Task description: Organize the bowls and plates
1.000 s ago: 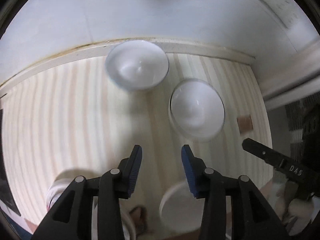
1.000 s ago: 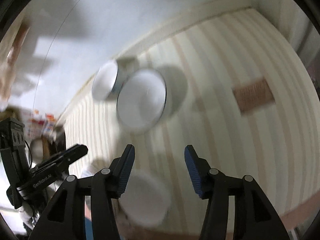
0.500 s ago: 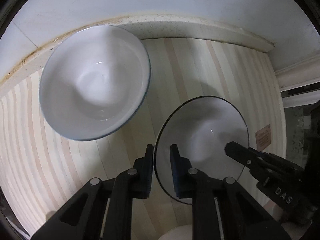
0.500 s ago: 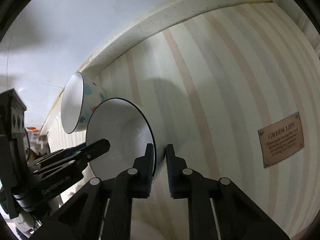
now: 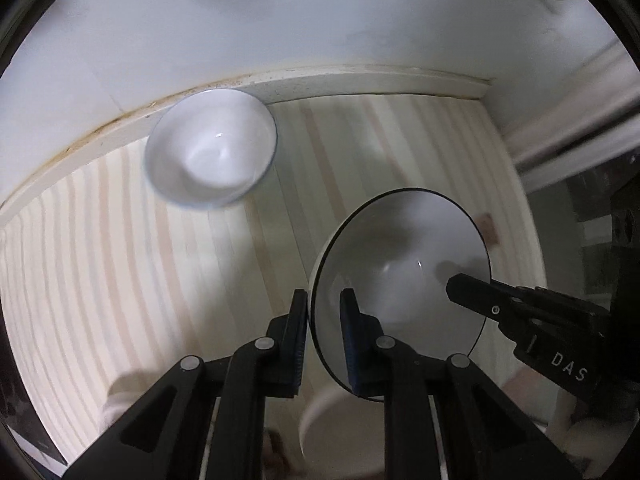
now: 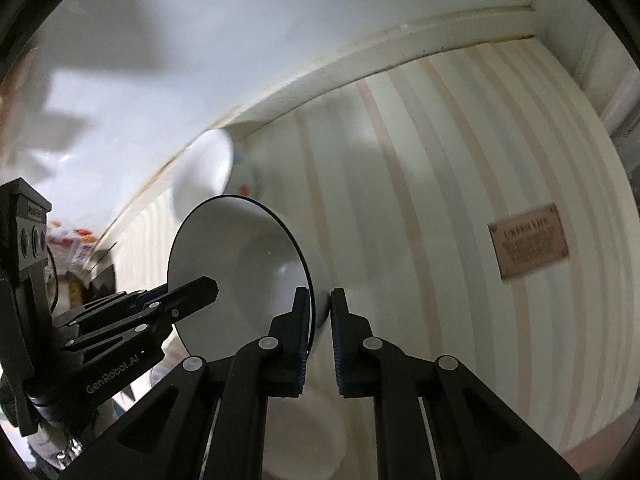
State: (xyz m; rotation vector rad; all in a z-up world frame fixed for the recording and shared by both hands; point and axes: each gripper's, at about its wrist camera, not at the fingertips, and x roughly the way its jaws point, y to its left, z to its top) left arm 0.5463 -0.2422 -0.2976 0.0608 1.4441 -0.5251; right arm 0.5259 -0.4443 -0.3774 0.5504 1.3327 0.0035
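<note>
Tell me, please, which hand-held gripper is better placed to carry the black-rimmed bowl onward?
Neither clearly: the left hand-held gripper and the right both clamp the bowl's rim on opposite sides, so probably both together.

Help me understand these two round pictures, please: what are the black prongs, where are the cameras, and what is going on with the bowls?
There is no robot here. A person holds a two-finger hand tool in each hand, and a wide-angle camera on each tool looks forward along its fingers, which is why the pictures bulge.

In the left camera's view, the left gripper is shut on the near rim of a dark-rimmed white bowl. The right gripper, seen in its own camera, pinches the same bowl's opposite rim, so both tools hold one bowl.

Below lies a pale striped surface. A second white bowl with coloured spots outside sits by the back ledge. A small brown label lies on the stripes.
</note>
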